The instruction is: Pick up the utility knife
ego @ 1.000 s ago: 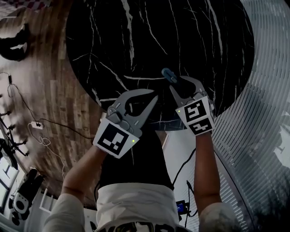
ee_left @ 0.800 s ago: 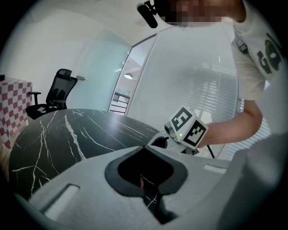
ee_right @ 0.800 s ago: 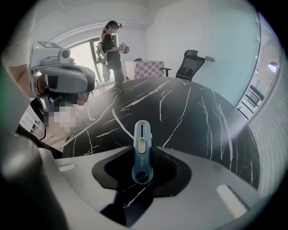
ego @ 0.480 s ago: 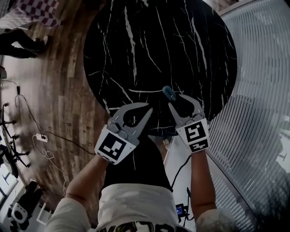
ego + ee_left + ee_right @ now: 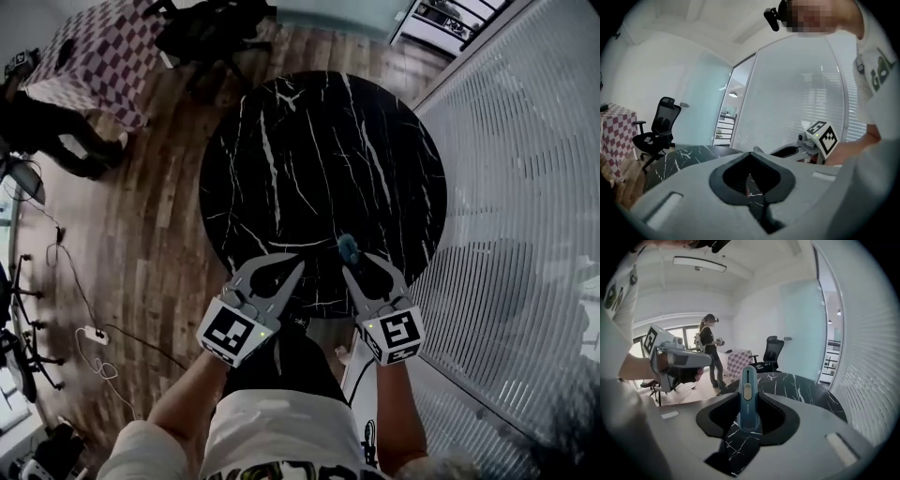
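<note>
The blue utility knife (image 5: pixel 348 247) is held in the air above the near rim of the round black marble table (image 5: pixel 319 141). My right gripper (image 5: pixel 355 263) is shut on it. In the right gripper view the knife (image 5: pixel 747 380) stands upright between the jaws of the right gripper (image 5: pixel 749 399), its slider facing the camera and its front end sticking out past the tips. My left gripper (image 5: pixel 297 267) hangs beside it on the left, shut, with nothing in it. In the left gripper view the left gripper's (image 5: pixel 752 153) tips meet over the table (image 5: pixel 689 154).
A black office chair (image 5: pixel 658 131) and a checkered table (image 5: pixel 103 56) stand beyond the marble table. A person (image 5: pixel 710 357) stands on the wooden floor (image 5: pixel 141 234), where cables (image 5: pixel 89 319) trail. A glass wall with blinds (image 5: pixel 525 187) runs along the right.
Both grippers have risen high above the table, the right one carrying the knife. The table now looks smaller and farther below, and more of the room shows.
</note>
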`<state>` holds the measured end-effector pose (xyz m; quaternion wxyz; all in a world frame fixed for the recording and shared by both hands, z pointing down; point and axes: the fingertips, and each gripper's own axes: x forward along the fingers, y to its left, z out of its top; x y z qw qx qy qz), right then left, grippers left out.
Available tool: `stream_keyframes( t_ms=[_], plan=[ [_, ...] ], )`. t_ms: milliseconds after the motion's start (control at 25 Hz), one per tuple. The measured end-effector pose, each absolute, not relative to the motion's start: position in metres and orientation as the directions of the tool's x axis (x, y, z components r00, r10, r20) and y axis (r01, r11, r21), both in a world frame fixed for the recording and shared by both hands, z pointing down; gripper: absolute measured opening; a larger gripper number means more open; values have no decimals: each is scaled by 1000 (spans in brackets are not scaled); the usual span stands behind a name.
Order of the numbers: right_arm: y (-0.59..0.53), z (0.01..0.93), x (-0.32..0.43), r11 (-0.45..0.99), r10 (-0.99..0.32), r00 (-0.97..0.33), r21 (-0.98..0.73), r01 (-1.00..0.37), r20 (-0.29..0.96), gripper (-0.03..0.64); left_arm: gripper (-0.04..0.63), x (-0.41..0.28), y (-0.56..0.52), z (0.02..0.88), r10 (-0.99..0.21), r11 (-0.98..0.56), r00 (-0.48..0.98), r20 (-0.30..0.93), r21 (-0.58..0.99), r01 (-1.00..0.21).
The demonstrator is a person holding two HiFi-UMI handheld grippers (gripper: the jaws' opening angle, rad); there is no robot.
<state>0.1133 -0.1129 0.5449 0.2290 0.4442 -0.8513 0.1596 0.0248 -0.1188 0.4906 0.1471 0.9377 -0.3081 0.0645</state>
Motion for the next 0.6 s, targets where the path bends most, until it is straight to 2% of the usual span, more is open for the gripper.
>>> stream_keyframes(
  t_ms=[200, 600],
  plan=[
    [-104, 492, 121, 537, -739, -489, -33, -843, 462, 130, 3, 23, -105, 458, -566, -759, 797, 210, 244, -603],
    [-81, 377, 116, 531, -816, -526, -48, -846, 240, 130, 3, 42, -69, 367, -546, -796, 832, 97, 249, -552]
  ],
)
